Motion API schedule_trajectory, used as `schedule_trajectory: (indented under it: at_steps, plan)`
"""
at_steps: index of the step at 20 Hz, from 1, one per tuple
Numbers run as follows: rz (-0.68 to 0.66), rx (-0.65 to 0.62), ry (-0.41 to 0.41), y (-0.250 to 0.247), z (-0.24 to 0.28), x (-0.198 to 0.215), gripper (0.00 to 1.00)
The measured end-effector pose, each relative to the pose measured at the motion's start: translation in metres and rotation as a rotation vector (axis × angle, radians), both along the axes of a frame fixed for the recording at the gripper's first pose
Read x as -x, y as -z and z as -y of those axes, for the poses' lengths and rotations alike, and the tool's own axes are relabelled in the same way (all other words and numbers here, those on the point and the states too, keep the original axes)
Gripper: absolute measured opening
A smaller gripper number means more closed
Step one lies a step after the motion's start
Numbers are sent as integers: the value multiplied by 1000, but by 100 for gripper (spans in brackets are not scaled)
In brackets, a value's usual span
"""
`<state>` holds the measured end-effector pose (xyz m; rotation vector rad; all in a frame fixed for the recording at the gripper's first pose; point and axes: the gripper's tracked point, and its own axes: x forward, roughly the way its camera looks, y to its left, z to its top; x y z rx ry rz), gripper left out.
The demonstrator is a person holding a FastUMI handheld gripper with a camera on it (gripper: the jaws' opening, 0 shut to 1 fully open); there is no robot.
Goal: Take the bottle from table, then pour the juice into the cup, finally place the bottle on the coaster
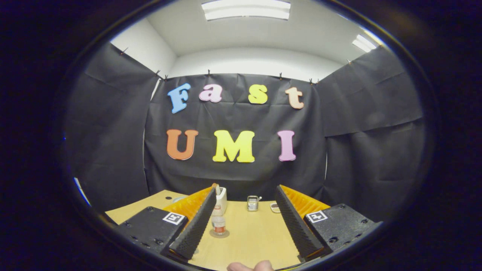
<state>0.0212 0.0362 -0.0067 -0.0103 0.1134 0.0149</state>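
While spread wide and holding nothing, faced the gripper (246, 190) toward the bottle (219, 221), standing on the coaster (219, 235) beside the left finger (196, 226), as the task wanted.

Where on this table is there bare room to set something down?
Bare wood lies between the open gripper jaws, short of the small metal cup. It is crowded beside one jaw, where the clear bottle stands on a round coaster before a white container.
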Motion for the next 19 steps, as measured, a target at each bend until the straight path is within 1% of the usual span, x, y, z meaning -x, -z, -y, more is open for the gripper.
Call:
schedule_trajectory:
  at_steps: [2, 4, 7, 10, 14, 19]
  plan:
    - [22, 17, 8, -11, 3, 9, 100]
    - [34, 28, -3, -14, -2, 14, 100]
    - [15, 30, -20, -2, -6, 19, 100]
    - [4, 31, -3, 7, 0, 17, 100]
    - [15, 33, 27, 6, 8, 15, 100]
    - [12, 45, 38, 8, 10, 13, 100]
